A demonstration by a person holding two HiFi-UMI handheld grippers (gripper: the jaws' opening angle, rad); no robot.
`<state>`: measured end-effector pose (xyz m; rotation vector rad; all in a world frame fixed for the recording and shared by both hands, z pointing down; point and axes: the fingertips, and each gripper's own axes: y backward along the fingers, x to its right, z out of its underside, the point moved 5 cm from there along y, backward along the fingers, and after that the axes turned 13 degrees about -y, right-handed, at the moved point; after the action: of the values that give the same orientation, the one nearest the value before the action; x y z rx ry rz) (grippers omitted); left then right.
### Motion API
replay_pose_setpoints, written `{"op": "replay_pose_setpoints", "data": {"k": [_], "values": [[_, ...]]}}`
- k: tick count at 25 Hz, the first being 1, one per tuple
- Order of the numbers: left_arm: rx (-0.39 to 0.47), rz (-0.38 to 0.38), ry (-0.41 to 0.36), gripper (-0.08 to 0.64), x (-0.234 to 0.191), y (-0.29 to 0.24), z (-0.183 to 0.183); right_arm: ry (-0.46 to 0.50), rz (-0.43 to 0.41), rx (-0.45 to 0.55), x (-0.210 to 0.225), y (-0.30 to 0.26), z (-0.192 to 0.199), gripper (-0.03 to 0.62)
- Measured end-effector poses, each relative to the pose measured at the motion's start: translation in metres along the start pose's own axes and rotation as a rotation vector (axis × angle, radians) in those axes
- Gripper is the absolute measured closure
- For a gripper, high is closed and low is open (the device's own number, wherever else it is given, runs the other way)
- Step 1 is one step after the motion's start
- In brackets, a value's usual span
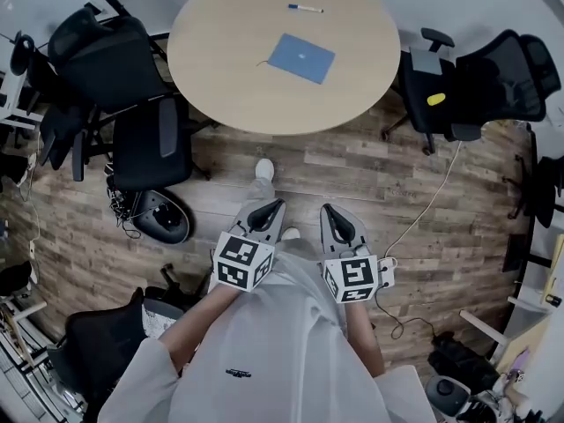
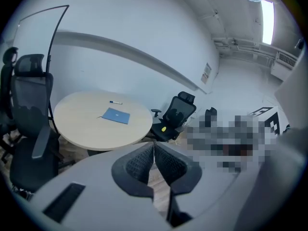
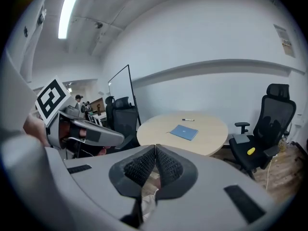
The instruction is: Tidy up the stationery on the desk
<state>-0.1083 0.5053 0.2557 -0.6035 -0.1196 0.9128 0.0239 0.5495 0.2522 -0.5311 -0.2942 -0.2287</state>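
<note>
Approach stage, judged. The left gripper (image 1: 271,208) and right gripper (image 1: 330,214) are held at the waist, jaws pressed together on nothing, well apart from the counter (image 1: 229,77), where the notebook (image 1: 301,57) and pen (image 1: 305,8) lie (pen nearer the far edge). Likely hazard: jaws arriving unopened would nudge the pen, rolling it off the rim.

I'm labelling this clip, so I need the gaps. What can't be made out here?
1. Pen: too small in every view to tell capped or not.
2. Blue notebook: cover print too small to read.
3. Yellow object on the chair: head view, too small to identify.
</note>
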Motion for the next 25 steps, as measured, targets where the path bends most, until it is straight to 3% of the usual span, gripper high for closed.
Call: {"op": "replay_pose_setpoints", "data": {"k": [5, 8, 17, 25], "values": [[0.007, 0.02, 0.023, 0.535, -0.062, -0.056, -0.036, 0.012, 0.042, -0.014, 0.028, -0.073, -0.043, 0.558], [-0.004, 0.061, 0.032, 0.535, -0.11, -0.087, -0.062, -0.038, 0.047, -0.012, 0.04, -0.124, -0.077, 0.558], [-0.055, 0.148, -0.004, 0.534, -0.23, -0.185, -0.122, -0.093, 0.145, -0.025, 0.09, -0.26, -0.164, 0.557], [-0.079, 0.107, 0.048, 0.534, -0.274, -0.247, -0.151, -0.058, 0.134, -0.059, 0.133, -0.334, -0.21, 0.555]]}}
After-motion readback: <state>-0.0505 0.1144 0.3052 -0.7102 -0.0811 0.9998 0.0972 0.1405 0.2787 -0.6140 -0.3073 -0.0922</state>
